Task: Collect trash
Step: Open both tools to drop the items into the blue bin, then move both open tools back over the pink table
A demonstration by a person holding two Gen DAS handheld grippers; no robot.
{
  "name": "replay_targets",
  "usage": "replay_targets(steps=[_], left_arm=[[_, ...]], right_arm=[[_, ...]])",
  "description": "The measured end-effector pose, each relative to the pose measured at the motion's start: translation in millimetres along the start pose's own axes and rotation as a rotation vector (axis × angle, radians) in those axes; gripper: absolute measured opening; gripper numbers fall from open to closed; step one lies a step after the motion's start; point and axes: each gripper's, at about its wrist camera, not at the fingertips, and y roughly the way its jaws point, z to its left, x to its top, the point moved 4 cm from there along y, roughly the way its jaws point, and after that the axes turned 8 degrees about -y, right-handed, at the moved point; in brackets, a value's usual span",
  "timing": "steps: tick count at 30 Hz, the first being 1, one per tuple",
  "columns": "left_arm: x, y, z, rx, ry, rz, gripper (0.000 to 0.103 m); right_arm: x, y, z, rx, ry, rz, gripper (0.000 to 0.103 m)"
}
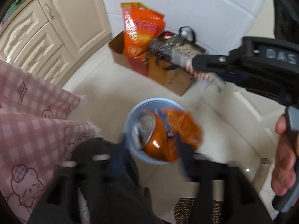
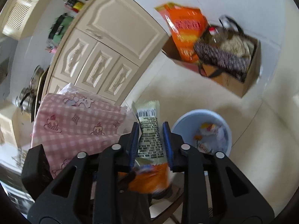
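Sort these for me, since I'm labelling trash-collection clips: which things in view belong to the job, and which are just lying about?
Part of the job:
- crinkled orange snack bag between the left gripper fingers
- printed barcode wrapper clamped in the right gripper
- round pale-blue plastic bin

Just lying about:
- brown cardboard box of oddments
- pink checked tablecloth
- cream panelled cabinets

1 blue bin (image 2: 202, 128), 1 cardboard box (image 2: 231, 82), 2 grippers (image 2: 150, 140), 1 held wrapper (image 2: 149, 130), 1 pink cloth (image 2: 74, 123)

Bare floor (image 2: 168, 93) lies open around the blue bin (image 2: 188, 119). A cardboard box (image 2: 241, 85) blocks at one o'clock, cabinets (image 2: 104, 56) at eleven, the pink tablecloth (image 2: 74, 127) at nine.
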Motion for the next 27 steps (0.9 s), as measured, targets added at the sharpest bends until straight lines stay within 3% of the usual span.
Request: replay_targets(steps=[1,2,4,6,17,27], left_arm=[[1.5,-2.1,1.1,0.021,-0.006,-0.03,0.082],[1.9,-4.4,0.3,0.027,-0.005,-0.048,0.084],[0.9,-8.0,0.8,0.036,0.004,-0.057,0.087],[-1.6,-12.3,1.3,0.052,0.004,-0.064,0.087],[-14.4,-77.7,11.5,-0.008,-0.061,-0.17,0.087],[-25.8,-176.4,16.9,-0.079,-0.053,-0.363,0.09]], right_arm=[[-1.0,-1.0,-1.8,-0.012,0.002,-0.01,0.079],[-1.9,-3.2,-2.7,-0.018,-0.001,-0.019,0.084],[-4.8,-6.9,-4.6,-0.015,0.008,-0.026,0.085],[-6.4,-12.1,-7.3,-0.028,0.022,-0.043,0.097],[-8.9,-43.5,-2.2,-0.1,0.036,-0.106,0.097],[0.6,-83.8,70.4,-0.079,-0.088,-0.192,0.097]])
